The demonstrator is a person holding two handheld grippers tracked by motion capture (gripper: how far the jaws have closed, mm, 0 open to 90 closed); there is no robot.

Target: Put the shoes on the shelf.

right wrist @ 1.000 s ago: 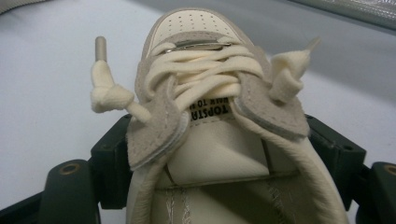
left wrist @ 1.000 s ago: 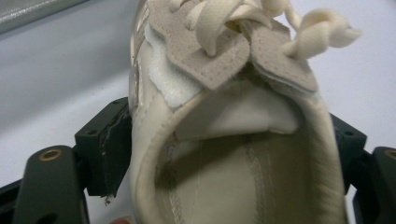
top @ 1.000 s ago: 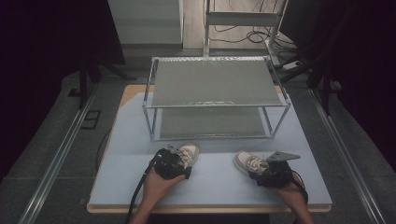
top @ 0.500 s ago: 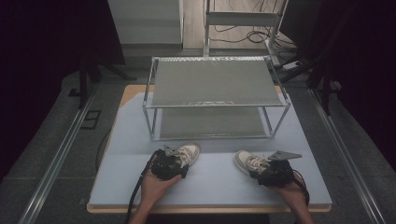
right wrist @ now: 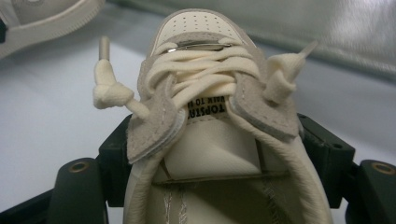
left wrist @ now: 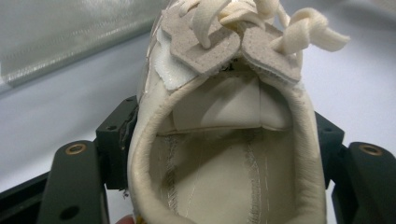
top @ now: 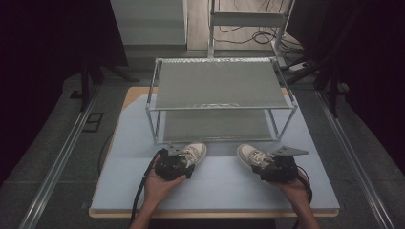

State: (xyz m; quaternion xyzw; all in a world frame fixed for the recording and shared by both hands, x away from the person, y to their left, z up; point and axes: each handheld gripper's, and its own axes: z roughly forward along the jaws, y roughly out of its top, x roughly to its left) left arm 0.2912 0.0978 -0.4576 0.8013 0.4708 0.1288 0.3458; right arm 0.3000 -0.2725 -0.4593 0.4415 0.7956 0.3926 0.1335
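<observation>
Just before the metal rack (top: 222, 90), each gripper clasps one shoe's heel: left gripper (top: 175, 165) the left shoe (top: 192, 152), right gripper (top: 273, 168) the right shoe (top: 249, 154).

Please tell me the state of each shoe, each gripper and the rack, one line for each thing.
Left shoe: upright on the table, laced.
Right shoe: upright, laced.
Left gripper: fingers clamp the left shoe's heel.
Right gripper: fingers clamp the right shoe's heel.
Rack: both shelves bare.
</observation>
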